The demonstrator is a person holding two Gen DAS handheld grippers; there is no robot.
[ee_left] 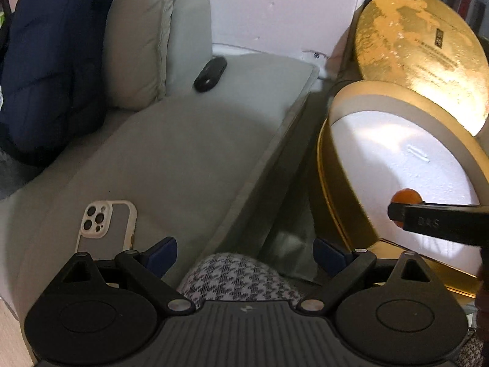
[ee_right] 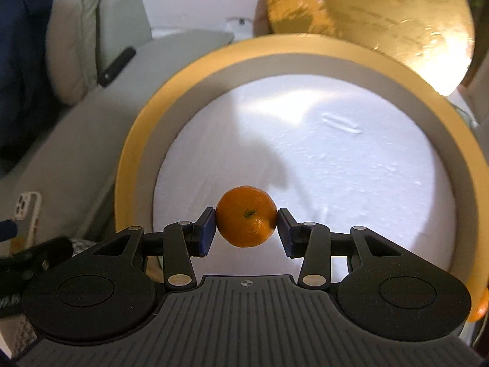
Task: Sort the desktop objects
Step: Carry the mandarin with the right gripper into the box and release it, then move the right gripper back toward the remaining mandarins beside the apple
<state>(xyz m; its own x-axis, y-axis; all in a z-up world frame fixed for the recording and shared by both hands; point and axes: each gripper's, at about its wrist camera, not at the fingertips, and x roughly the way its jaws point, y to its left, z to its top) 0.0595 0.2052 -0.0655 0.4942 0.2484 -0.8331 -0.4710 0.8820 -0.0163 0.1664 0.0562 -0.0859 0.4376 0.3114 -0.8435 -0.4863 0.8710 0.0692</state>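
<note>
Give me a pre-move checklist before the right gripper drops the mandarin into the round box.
1. Grip: right gripper shut on the mandarin, a pad on each side. Ok.
2. Position: mandarin sits over the white inside of the round box. Ok.
3. Landing spot: the white floor in view is bare. Ok.
4. Lid leans behind the box, off the opening. Ok.
5. Left gripper open, holding nothing, off to the box's side near the phone. Ok.
6. Height above the box floor: cannot tell.
</note>
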